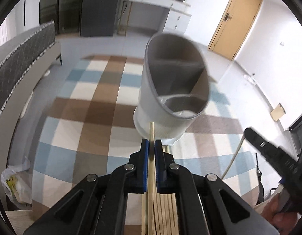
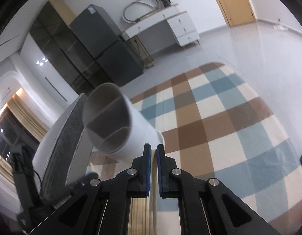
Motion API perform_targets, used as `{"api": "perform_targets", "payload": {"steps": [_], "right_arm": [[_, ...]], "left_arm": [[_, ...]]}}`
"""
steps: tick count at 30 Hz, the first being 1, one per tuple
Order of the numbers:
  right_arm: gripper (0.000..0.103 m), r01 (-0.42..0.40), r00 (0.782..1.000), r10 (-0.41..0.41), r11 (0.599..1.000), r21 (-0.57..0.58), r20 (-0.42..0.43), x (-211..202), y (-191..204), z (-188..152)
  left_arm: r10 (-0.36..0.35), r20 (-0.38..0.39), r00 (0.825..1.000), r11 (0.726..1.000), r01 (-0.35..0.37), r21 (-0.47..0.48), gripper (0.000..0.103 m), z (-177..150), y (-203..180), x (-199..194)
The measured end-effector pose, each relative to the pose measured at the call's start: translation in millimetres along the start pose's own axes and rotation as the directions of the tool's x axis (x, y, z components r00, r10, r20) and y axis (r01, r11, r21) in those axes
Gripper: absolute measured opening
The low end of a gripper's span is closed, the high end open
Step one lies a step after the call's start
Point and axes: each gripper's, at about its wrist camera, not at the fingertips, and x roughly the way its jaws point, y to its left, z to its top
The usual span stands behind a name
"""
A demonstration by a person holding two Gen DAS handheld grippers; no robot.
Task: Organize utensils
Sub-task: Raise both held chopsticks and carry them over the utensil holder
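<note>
Black left gripper (image 1: 151,143) closest to the lens, blue pads pinching one wooden chopstick (image 1: 151,135) whose tip pokes out just ahead of them. More chopsticks (image 1: 166,211) in a loose bundle underneath. Beyond, blurred, a grey divided utensil holder (image 1: 170,90), upright and empty in the visible compartments, in front of a checked rug (image 1: 88,105). Right gripper (image 2: 154,152) likewise pressed onto a pale chopstick (image 2: 154,195), holder just ahead and to its left. Hand (image 1: 276,213) at far right edge.
</note>
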Motion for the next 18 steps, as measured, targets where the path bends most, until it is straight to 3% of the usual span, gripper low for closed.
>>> {"api": "perform_targets", "payload": {"steps": [8,18], "right_arm": [[0.005,0.019,0.997,-0.012,0.995,-0.093,0.071,-35,26,-8],[0.005,0.018,0.987,0.005,0.989,-0.147,0.158,-55,42,7]], "left_arm": [[-0.01,0.034,0.999,0.999,0.008,0.052,0.002,2,-7,-20],[-0.039,0.053,0.998,0.994,0.033,0.099,0.001,8,-9,-37]]}}
